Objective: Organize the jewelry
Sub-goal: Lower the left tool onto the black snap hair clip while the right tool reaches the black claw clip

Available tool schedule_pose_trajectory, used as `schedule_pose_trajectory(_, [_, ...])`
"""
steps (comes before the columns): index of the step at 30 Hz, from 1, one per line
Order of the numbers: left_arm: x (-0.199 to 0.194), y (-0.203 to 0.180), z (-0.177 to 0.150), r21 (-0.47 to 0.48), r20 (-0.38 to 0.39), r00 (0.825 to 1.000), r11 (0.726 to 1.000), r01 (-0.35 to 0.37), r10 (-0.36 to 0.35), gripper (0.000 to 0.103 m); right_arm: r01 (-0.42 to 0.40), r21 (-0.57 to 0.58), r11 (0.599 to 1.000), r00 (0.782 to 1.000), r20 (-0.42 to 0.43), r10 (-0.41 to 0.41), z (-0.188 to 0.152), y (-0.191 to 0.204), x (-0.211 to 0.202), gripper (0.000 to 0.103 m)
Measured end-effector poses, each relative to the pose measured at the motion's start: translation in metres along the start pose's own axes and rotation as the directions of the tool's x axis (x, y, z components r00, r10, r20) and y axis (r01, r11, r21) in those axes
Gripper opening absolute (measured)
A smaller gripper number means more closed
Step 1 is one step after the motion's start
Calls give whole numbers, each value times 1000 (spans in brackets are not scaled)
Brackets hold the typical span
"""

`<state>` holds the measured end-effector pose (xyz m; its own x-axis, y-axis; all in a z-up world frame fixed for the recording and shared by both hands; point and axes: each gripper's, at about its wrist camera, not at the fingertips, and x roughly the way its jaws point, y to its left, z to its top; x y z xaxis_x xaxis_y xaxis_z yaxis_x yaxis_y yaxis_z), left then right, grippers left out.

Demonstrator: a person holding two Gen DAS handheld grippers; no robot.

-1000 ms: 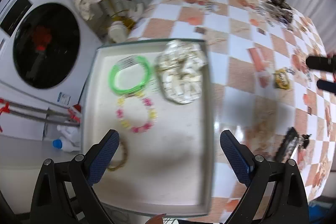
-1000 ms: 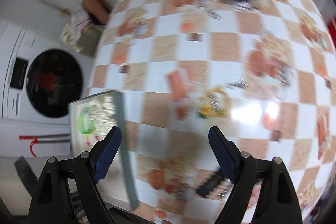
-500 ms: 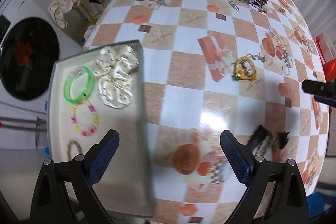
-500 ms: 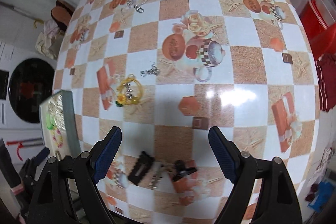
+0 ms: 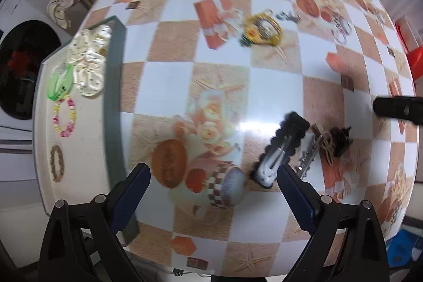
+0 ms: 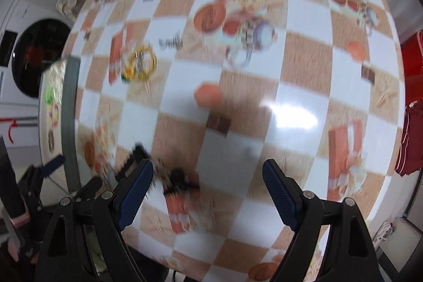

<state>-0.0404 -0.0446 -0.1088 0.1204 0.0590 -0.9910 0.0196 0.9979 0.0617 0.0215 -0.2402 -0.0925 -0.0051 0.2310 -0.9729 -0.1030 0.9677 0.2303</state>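
Over the checkered table: both grippers empty.
Left gripper & right gripper fingers were apart; black hair clip lay just beside left's right finger.

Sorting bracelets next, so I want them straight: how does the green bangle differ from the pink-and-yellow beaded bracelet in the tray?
The green bangle is one solid translucent ring; the pink-and-yellow beaded bracelet is a loop of separate small beads. The bangle lies against the cream scrunchies at the tray's far end; the beaded bracelet lies nearer the camera, apart from them. Both lie in the tray.
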Motion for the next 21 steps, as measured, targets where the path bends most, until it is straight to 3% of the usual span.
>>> schedule_pose_trajectory(3, [6,-8,0,26,-3,1000,999,20,-20,100,-12,9,1000,999,-31,13,-14,1,8,86])
schedule_pose_trajectory(8, [13,-14,-1,56,-13,999,997,47,-47,100,-25,3,1000,998,-57,25,-27,8,19,71])
schedule_pose_trajectory(16, [29,-13,4,86,-23,998,995,54,-53,100,-38,12,999,997,-71,38,-29,18,36,63])
schedule_pose_trajectory(21, [39,-13,9,101,-27,998,993,62,-60,100,-31,0,1000,996,-83,31,-28,25,46,52])
